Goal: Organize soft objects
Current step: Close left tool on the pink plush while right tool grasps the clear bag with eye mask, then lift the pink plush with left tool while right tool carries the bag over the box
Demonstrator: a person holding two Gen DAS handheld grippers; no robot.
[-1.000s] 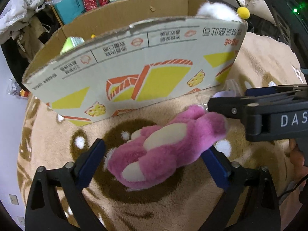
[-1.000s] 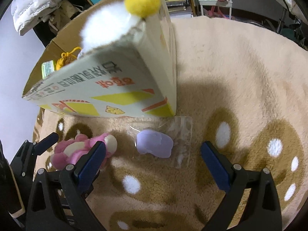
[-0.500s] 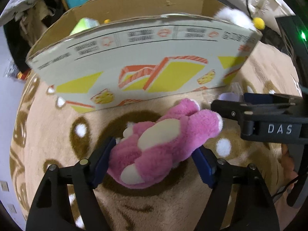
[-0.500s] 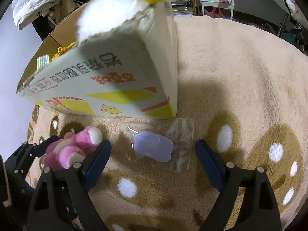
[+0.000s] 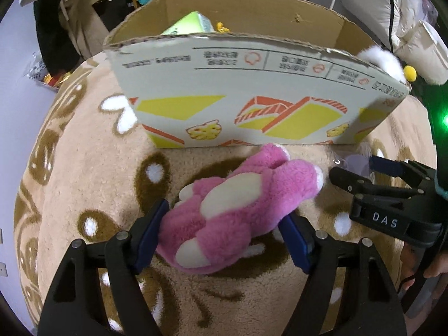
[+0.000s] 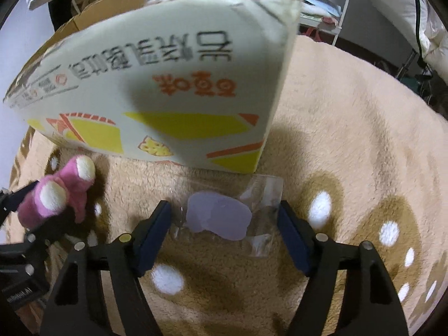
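Soft goods on a tan patterned rug (image 5: pixel 84 173), in front of a printed cardboard box (image 5: pixel 252 103).

Left to right: left claw (image 5: pixel 224 231), blue pads pressed against both sides of a pink plush toy (image 5: pixel 238 210) lying on the rug just before the box's front wall; right claw (image 6: pixel 224 229), jaws spread and gripping nothing, straddling a pale purple soft piece (image 6: pixel 218 218) in a clear plastic bag (image 6: pixel 263 204) on the rug beside the box's near corner. Inside the box: a green packet (image 5: pixel 190 23). At its right corner, over the rim: a white fluffy toy (image 5: pixel 378 58) with a yellow pompom (image 5: pixel 409 72).
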